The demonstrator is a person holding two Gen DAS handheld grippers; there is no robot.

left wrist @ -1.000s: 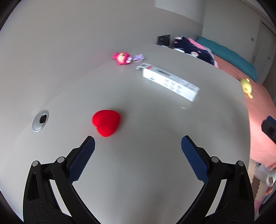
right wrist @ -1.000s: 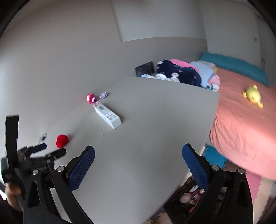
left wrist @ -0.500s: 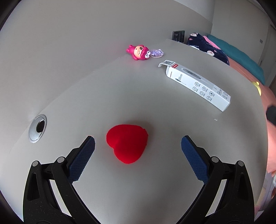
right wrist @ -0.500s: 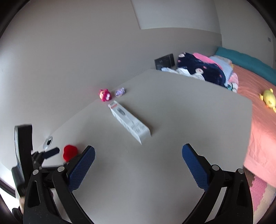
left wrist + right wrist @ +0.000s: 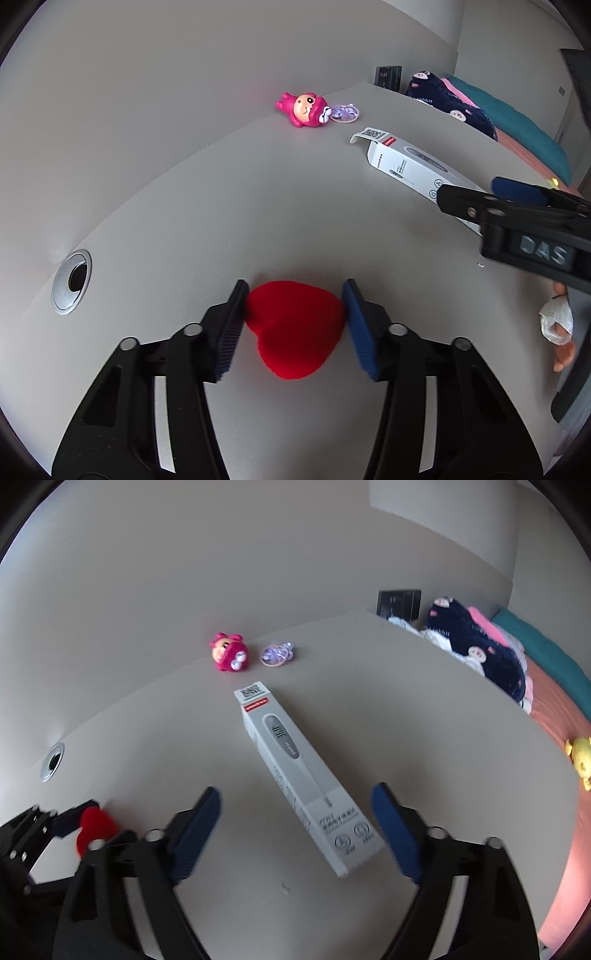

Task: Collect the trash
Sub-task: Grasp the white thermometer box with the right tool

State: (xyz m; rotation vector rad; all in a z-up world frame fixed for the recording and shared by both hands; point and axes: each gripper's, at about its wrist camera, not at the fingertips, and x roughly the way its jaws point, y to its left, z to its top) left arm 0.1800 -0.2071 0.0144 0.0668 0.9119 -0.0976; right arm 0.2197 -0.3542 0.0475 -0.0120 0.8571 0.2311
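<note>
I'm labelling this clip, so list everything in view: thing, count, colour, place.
Heart: one, red, on the table between the left gripper's pads.
Box: one, grey-white, mid-table, its near end between the right gripper's pads.
Doll: one, pink, far table edge.
Trinket: one, lilac, beside the doll.
Grommet: one, silver, table's left.
Table: one, grey.
Bed: one, pink cover, right.
Yellow toy: one, on the bed.
Left gripper: jaws just closed onto the heart.
Right gripper: jaws just closing, not touching the box.
</note>
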